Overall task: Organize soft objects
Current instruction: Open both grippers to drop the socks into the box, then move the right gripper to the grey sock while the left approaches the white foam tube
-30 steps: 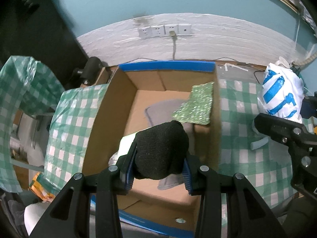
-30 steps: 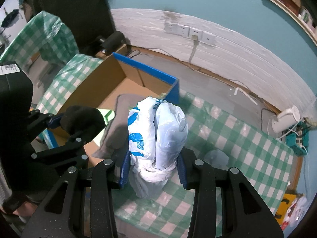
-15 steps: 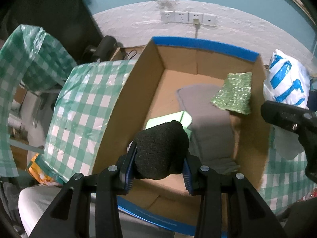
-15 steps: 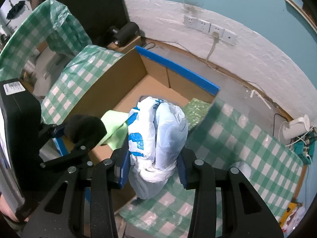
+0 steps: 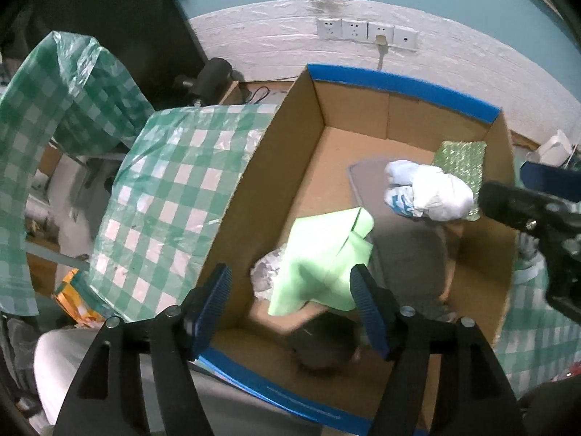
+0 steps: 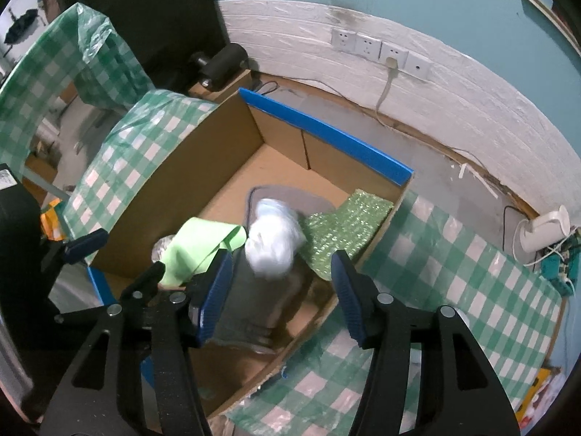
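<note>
Inside the cardboard box (image 5: 276, 167), a blurred black bundle (image 5: 323, 348) lies below spread left tongs (image 5: 290, 301).

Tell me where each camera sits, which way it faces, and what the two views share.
Left wrist: on the left claw, looking down into the cardboard box; its open blue pads frame the view, and the right claw shows at the right edge.
Right wrist: on the right claw, above the box's right side, pads open; the left claw shows at the left.
Shared: box, white plastic bag, light green cloth, glittery green sponge.

A cluttered home room: checked tablecloth (image 6: 472, 254), wall sockets (image 6: 381, 51), cardboard box (image 5: 283, 167).
</note>
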A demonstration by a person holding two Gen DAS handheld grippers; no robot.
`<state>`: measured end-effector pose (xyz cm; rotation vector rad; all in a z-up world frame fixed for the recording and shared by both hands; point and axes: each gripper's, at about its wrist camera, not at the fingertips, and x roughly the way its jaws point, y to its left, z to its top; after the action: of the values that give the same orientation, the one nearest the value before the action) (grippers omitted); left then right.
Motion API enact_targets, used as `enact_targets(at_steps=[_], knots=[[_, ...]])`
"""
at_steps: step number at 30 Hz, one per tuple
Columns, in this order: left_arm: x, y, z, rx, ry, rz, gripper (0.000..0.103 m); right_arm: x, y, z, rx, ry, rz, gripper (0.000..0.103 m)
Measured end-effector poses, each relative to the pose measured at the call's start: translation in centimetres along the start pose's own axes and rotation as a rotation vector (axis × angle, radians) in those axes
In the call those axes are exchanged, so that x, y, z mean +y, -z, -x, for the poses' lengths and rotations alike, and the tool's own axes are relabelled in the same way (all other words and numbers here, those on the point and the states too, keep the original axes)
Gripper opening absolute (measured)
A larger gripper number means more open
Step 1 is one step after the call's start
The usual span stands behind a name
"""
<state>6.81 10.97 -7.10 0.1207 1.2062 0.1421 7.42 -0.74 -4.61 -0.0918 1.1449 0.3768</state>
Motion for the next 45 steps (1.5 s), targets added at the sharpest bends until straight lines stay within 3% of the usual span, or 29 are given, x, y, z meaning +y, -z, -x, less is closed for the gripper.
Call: enact_targets(at_steps=[7, 23, 45], knots=[[-0.4, -1.0, 1.0, -0.014, 0.007, 0.008, 0.08, -0.4, -0.5, 0.8, -0.017, 0.0, -0.003, 0.057], [-3.0, -2.9, 2.1, -0.038, 0.049, -0.009, 0.085, -3.7, -0.4, 2.0, -0.031, 0.019, -0.024, 0.058], [-9.6, -3.0, 5.7, -0.112, 0.097, -0.091, 0.084, -10.3, 3.7, 5.5, -0.062, 0.066, -0.13, 0.058]])
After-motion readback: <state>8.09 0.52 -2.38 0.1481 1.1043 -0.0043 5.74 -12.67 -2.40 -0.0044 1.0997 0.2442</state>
